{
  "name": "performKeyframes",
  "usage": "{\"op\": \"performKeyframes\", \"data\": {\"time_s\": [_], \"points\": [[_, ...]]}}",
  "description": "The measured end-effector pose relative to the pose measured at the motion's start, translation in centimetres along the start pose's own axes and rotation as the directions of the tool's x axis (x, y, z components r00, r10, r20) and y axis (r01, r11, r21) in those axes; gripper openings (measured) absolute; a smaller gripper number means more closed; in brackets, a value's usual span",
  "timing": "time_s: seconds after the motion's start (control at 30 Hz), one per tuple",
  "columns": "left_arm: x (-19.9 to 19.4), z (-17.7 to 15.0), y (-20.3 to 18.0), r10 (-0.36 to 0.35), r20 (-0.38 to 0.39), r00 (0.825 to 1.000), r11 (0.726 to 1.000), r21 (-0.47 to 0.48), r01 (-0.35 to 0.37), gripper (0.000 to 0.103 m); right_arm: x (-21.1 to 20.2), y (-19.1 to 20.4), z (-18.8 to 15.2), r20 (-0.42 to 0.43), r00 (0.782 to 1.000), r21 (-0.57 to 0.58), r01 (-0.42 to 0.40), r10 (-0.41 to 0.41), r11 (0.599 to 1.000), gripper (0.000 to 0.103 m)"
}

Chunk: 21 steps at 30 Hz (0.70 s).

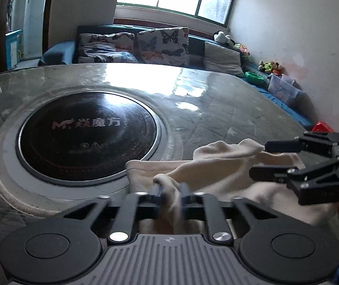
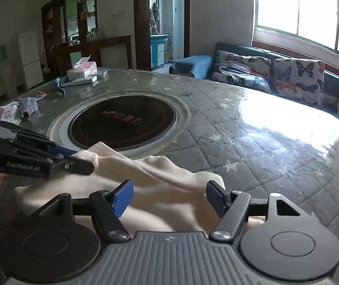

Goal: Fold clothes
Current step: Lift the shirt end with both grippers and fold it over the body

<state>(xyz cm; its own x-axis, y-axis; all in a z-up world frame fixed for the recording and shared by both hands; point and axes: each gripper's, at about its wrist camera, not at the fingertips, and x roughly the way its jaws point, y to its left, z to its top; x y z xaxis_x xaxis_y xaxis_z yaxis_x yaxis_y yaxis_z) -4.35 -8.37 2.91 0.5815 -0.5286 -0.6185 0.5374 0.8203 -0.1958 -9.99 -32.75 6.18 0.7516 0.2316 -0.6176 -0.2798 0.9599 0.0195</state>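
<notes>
— Cream fleece garment (image 2: 160, 190): where is it?
— Rumpled on my quilted grey table (image 2: 252, 147), beside the round black cooktop (image 2: 124, 121).
— Your grippers?
— My left gripper (image 1: 171, 191) pinches a fold; my right gripper (image 2: 169, 196) hangs spread apart above it.

A round cooktop (image 2: 124, 124) sits in the table (image 2: 264, 128); perhaps tissues (image 2: 82, 70) beyond.

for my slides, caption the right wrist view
Right gripper open over cream garment; left gripper pinching its edge.
</notes>
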Motion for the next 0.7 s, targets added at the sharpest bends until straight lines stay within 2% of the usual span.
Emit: {"op": "performKeyframes", "data": {"time_s": [0.07, 0.13, 0.2, 0.33, 0.47, 0.57, 0.67, 0.7], "points": [[-0.7, 0.4, -0.4, 0.009, 0.044, 0.999, 1.0, 0.024, -0.01, 0.01, -0.1, 0.1, -0.3, -0.001, 1.0, 0.012, -0.002, 0.002, 1.0, 0.07], [-1.8, 0.9, -1.3, 0.023, 0.119, 0.993, 0.996, 0.079, -0.033, 0.009, -0.4, 0.3, -0.5, 0.015, 1.0, 0.009, 0.003, -0.003, 1.0, 0.071], [-1.7, 1.0, -1.8, 0.046, 0.151, 0.987, 0.989, 0.131, -0.066, 0.01, -0.6, 0.4, -0.7, 0.028, 1.0, 0.007, 0.009, -0.01, 1.0, 0.076], [1.3, 0.2, -0.4, 0.103, 0.049, 0.994, 0.989, 0.105, -0.107, 0.013, 0.6, 0.2, -1.4, -0.005, 1.0, 0.019, 0.025, -0.025, 0.999, 0.076], [1.5, 0.0, 0.1, 0.129, 0.071, 0.989, 0.986, 0.098, -0.136, 0.03, 1.1, -0.4, -1.9, -0.018, 1.0, 0.062, 0.024, -0.023, 0.998, 0.075], [1.1, 0.5, -0.3, 0.156, 0.094, 0.983, 0.978, 0.127, -0.167, 0.028, 0.6, -0.7, -1.4, -0.001, 1.0, 0.069, 0.031, -0.031, 0.997, 0.072], [0.0, 1.1, -1.0, 0.094, 0.118, 0.989, 0.985, 0.134, -0.109, 0.028, 0.0, -1.0, -0.8, 0.021, 0.998, 0.089, 0.054, -0.056, 0.995, 0.067], [0.0, 1.2, -1.4, 0.069, 0.116, 0.991, 0.987, 0.138, -0.084, 0.028, -0.2, -1.2, -0.6, 0.021, 0.997, 0.1, 0.069, -0.071, 0.993, 0.062]]}}
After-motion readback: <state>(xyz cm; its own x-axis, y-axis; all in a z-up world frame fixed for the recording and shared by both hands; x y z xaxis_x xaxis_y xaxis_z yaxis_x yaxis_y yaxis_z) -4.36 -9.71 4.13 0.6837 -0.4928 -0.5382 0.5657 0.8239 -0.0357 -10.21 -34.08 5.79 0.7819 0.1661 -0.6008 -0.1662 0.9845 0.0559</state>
